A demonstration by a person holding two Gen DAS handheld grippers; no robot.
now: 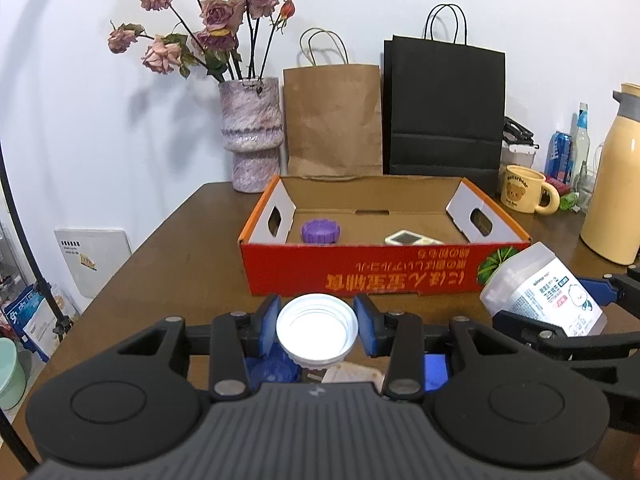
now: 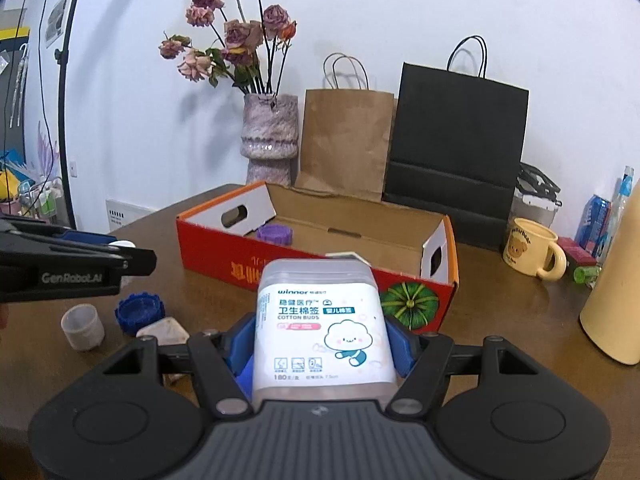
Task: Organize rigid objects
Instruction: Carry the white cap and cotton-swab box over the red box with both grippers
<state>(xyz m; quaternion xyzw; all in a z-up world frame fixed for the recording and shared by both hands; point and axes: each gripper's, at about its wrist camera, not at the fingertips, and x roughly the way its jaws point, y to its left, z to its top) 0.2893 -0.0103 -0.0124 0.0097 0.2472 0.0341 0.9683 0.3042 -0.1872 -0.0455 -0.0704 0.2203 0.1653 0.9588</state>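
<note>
The left gripper [image 1: 317,322] has its jaws closed partway on a white cap [image 1: 317,328], one blue pad against each side, the cap's open hollow facing the camera and held clear above the counter [image 1: 180,248]. The right gripper [image 2: 322,334] has its jaws set wider, clamped on the two sides of a clear cotton-bud box [image 2: 320,320] with a white label; the box lies back along the fingers and is lifted off the counter.

Under and just beside the left gripper, on the counter, lie a dark blue ridged cap [image 2: 140,312], a small frosted cup [image 2: 82,326] and a pale flat triangular piece [image 2: 164,332], close together.

Just beyond both grippers stands a red cardboard tray [image 1: 360,272] with orange rims and cut-out handles. Inside it sit a purple ridged cap [image 1: 321,231] near the left end and a small white device [image 1: 412,238] toward the middle.

Behind the tray, against the wall, stand a mottled vase [image 1: 252,132] of dried roses [image 1: 208,20], a brown paper bag [image 1: 334,120] and a black paper bag [image 1: 444,108]. To the right are a yellow bear mug [image 1: 524,194] and a cream thermos jug [image 1: 616,184].
</note>
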